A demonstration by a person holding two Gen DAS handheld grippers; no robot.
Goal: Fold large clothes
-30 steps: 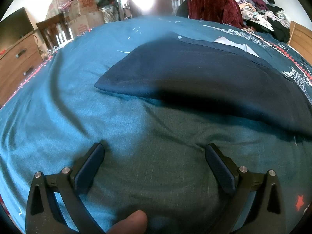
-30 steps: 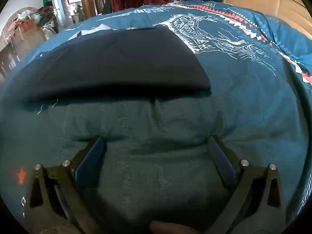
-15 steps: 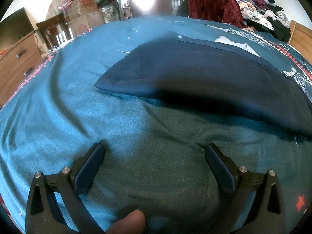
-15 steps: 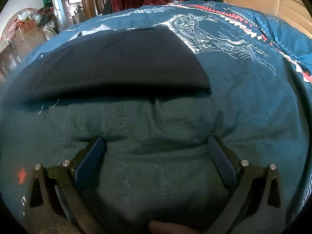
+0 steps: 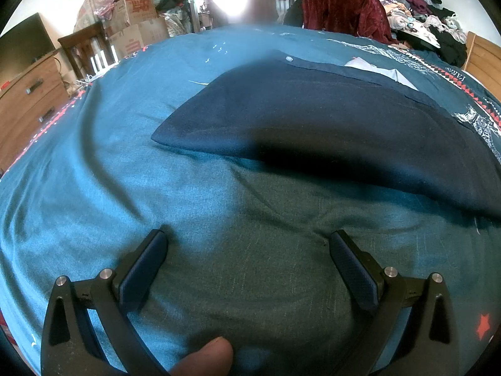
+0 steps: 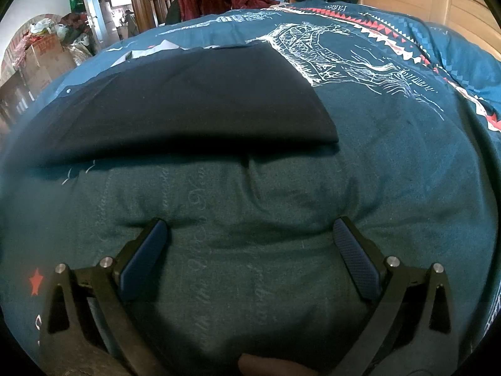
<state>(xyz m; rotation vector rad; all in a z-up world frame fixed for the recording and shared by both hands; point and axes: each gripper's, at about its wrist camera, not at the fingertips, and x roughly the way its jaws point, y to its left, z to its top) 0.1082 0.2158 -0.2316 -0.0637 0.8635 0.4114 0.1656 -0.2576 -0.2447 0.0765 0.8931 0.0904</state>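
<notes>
**Both grippers spread wide over the bedspread, the dark garment lying ahead**

The left gripper (image 5: 247, 244) has its fingers (image 5: 142, 269) set far apart with nothing between them; their tips press into the teal bedspread (image 5: 94, 163), which dimples around them. The right gripper (image 6: 250, 235) stands the same way, its fingers (image 6: 357, 260) wide and holding nothing, tips sunk into the bedspread (image 6: 407, 156) so that creases run between them.

The navy garment (image 5: 313, 119) lies flat on the bed just beyond both grippers, apart from the fingertips; its near edge is a smooth fold, and a pale button (image 5: 289, 59) sits near its far edge (a shirt, by the look of it). In the right wrist view the garment (image 6: 194, 103) ends at a rounded corner beside the white printed design (image 6: 338, 50) on the bedspread.

Past the bed stand a wooden dresser (image 5: 28, 94), a chair (image 5: 84, 50) and cardboard boxes (image 5: 137, 15); a dark red cloth (image 5: 341, 9) hangs beside a heap of clothes (image 5: 416, 9).
</notes>
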